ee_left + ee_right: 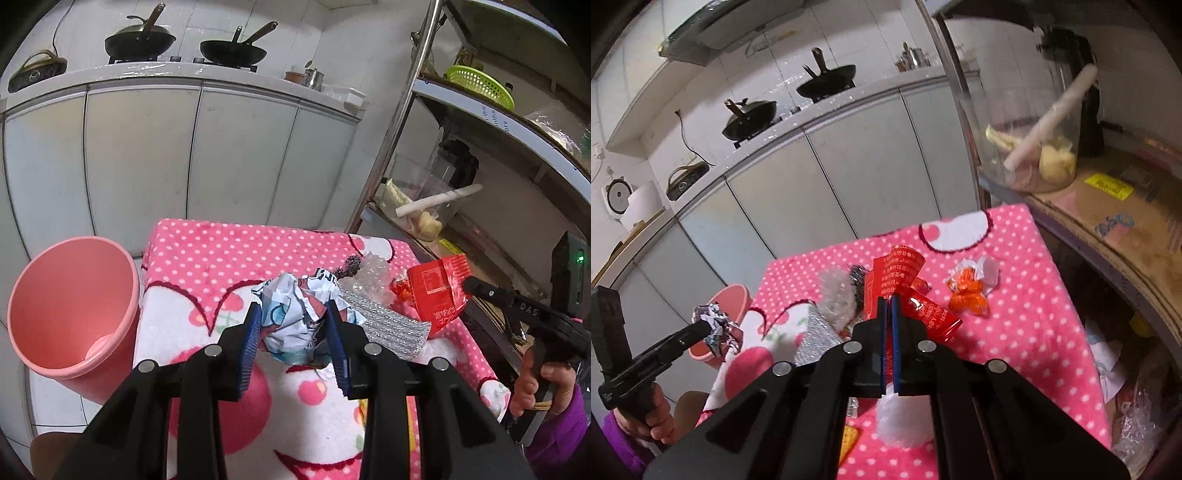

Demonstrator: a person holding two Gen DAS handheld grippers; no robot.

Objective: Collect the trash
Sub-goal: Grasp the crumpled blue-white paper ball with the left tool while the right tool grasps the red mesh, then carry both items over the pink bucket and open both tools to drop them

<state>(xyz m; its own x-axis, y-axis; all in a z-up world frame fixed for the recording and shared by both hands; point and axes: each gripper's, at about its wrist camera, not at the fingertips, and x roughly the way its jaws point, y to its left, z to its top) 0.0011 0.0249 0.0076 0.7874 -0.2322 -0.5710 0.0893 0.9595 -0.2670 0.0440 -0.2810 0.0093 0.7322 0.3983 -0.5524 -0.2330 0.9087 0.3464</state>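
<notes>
The left gripper (293, 332) pinches a crumpled paper ball (299, 317) above the pink dotted cloth (207, 251) covering the counter, near its left edge. Just off that edge stands the pink bin (70, 314). The right gripper (889, 314) is pressed together on a red wrapper (905, 284), lifted over the counter's middle. Around it lie a silver foil bag (816, 336), clear bubble wrap (836, 295) and an orange wrapper (971, 291) toward the right edge, beside the metal shelf (1108, 229).
</notes>
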